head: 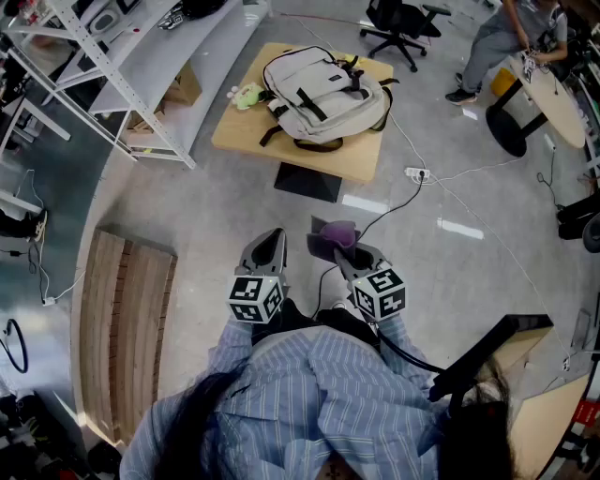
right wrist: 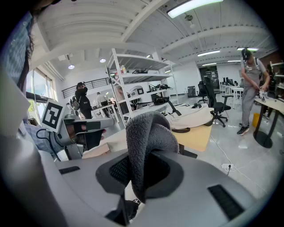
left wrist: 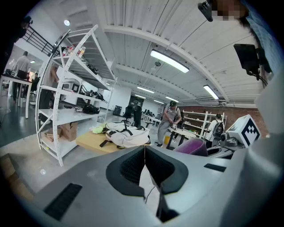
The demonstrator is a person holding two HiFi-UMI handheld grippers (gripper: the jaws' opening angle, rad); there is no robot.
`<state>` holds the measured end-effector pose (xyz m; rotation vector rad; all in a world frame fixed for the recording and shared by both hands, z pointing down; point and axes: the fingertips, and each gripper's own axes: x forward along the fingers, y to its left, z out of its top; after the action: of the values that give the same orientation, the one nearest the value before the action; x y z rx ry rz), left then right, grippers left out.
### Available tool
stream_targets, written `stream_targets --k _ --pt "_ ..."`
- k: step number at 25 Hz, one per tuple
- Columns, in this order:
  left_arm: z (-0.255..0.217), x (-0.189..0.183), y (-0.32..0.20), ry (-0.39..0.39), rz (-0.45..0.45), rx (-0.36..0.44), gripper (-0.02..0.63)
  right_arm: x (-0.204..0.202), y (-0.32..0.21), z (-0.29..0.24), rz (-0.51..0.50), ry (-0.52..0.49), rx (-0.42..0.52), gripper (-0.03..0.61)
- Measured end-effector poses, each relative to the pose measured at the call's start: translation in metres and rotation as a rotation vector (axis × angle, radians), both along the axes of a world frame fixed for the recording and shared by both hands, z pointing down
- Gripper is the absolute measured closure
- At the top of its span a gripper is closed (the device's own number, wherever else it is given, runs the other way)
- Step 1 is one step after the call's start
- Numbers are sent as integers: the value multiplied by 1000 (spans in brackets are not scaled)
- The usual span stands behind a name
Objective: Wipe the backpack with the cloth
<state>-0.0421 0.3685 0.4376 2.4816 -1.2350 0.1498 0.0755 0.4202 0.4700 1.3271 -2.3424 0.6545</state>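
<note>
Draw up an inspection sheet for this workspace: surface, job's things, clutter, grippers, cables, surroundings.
Surface: wooden table on a grey floor.
Job's things: backpack lies on the table; cloth is in the right gripper, away from the backpack.
Clutter: green thing on the table beside the backpack.
Grippers: left gripper shut, empty; right gripper shut on the cloth.
Cables: power strip on the floor by the table; a white cable and a black cable run from it.
Surroundings: rack, chair, a person at another desk.
</note>
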Motion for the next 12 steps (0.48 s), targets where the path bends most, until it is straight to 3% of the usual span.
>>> stream_targets --k 12 --pt "0 5 26 -39 -14 5 607 12 15 2 3 -33 9 537"
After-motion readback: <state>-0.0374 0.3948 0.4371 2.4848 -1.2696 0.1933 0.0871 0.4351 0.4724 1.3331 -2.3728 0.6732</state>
